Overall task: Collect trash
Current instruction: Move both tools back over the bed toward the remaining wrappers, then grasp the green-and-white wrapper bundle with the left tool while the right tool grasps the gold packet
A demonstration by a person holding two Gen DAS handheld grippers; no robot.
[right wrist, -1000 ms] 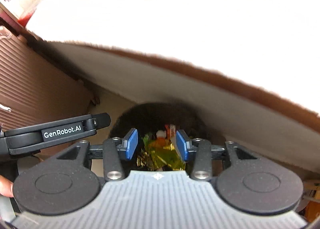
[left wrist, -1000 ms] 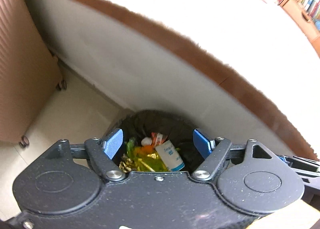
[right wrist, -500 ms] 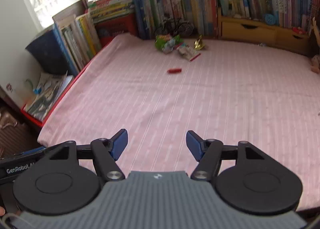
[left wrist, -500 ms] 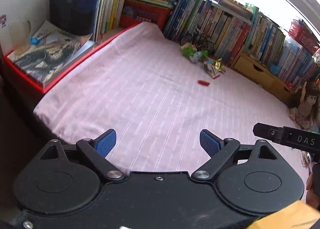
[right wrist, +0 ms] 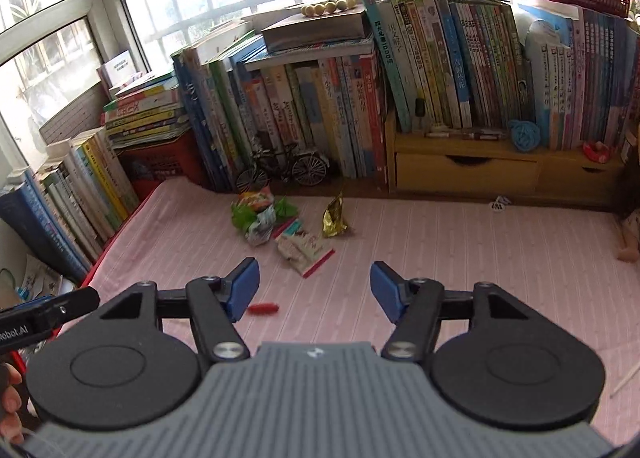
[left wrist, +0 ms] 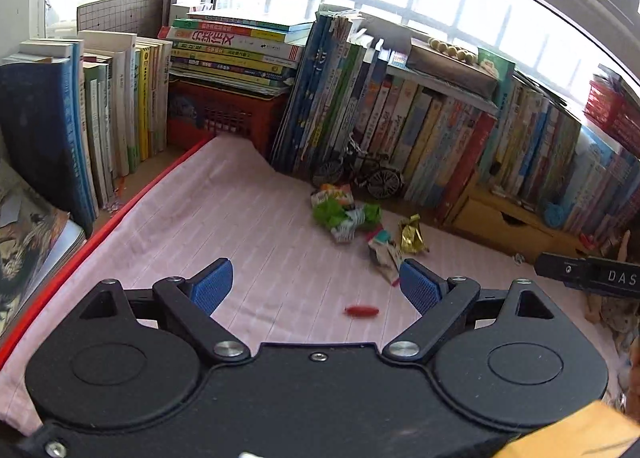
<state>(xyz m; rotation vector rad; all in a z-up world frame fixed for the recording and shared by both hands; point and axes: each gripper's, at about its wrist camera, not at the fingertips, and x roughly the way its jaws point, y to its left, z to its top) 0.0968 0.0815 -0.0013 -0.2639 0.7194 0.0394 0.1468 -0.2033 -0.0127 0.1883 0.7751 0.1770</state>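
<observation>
Trash lies on the pink striped cloth (left wrist: 240,225) near the books: a crumpled green wrapper (left wrist: 340,213) (right wrist: 260,213), a gold foil wrapper (left wrist: 411,234) (right wrist: 335,217), a flat pink and white packet (left wrist: 385,254) (right wrist: 304,248) and a small red piece (left wrist: 361,311) (right wrist: 263,308). My left gripper (left wrist: 316,288) hovers open, the red piece just ahead between its fingers. Over the cloth my right gripper (right wrist: 314,288) is open too, with the red piece beside its left fingertip and the packet ahead. Nothing is held.
Rows of upright books (right wrist: 440,89) and stacked books (left wrist: 236,45) line the far and left edges. A small model bicycle (right wrist: 282,167), a red crate (left wrist: 224,113) and yellow wooden drawers (right wrist: 468,173) stand at the back. A doll (right wrist: 630,242) lies at the right.
One second ago both grippers pointed down over a black bin of wrappers. They have swung up and moved in over the pink cloth toward the trash pile. Both stay open.
</observation>
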